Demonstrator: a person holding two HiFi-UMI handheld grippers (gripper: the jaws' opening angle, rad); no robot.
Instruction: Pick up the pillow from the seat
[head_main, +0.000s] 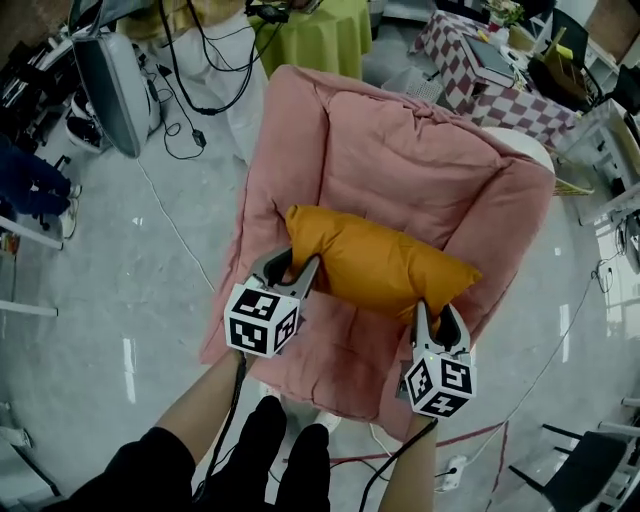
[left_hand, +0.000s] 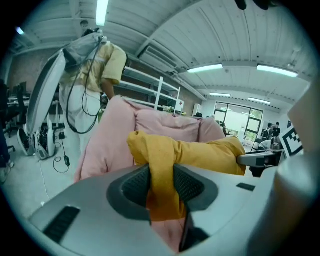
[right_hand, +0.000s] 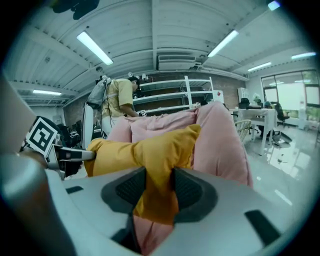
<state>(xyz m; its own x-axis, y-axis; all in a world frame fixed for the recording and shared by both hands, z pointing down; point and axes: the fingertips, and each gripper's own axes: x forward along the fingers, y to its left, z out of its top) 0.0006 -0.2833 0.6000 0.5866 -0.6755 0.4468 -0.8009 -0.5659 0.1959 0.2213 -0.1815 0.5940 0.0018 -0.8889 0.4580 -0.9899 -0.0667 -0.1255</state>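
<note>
Pillow (head_main: 375, 262) matt orange cloth, creased. Seat (head_main: 400, 150) pink padded fabric, matt. Floor (head_main: 120, 300) glossy, reflective, pale. Left gripper (left_hand: 161, 187) smooth grey plastic, ribbed dark pads (left_hand: 136, 186).

pillow (head_main: 375, 262): mustard-yellow, oblong, soft fabric, with its long axis running crosswise over the front half of the seat (head_main: 390, 150), between the two padded arms. each short end is bunched into a narrow fold. the left end is clamped in the left hand-held gripper (head_main: 293, 268), the right end in the right hand-held gripper (head_main: 438, 312). seat: armchair draped in a quilted pink cover; whether the pillow touches its cushion cannot be told.
</note>
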